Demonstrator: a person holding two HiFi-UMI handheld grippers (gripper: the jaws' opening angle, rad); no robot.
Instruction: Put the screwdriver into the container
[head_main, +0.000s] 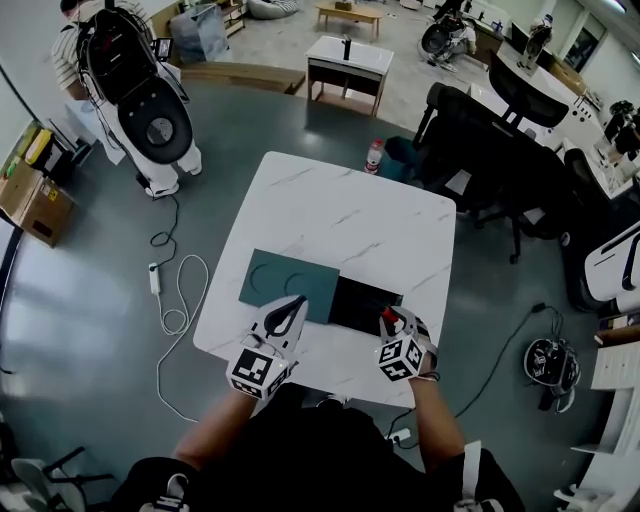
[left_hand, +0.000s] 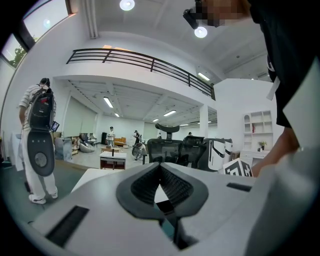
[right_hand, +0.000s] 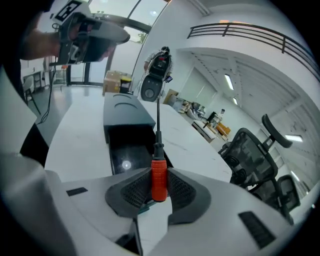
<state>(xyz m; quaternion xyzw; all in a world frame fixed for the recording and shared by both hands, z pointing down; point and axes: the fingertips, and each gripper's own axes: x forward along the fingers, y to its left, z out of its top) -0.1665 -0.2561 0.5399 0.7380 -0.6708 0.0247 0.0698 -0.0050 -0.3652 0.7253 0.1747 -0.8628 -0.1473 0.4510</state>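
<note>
The right gripper (right_hand: 159, 174) has its jaws pinching the screwdriver (right_hand: 158, 181) by the red handle, with the shaft pointing straight ahead. The open black container (right_hand: 129, 150) lies just ahead and below on the table (right_hand: 80, 127). The left gripper (left_hand: 160, 169), with its jaws pressed together on nothing, rests farther off.

No legible word, number or brand turns up in any of my feeds. The only signs I log are black-and-white square code patterns, not letters. One set is on the left marker cube (head_main: 258, 372) of the left gripper (head_main: 292, 306). The other is on the right marker cube (head_main: 402, 358) of the right gripper (head_main: 387, 318). Any print on the cardboard box (head_main: 38, 208) at far left is too small for me to read.
</note>
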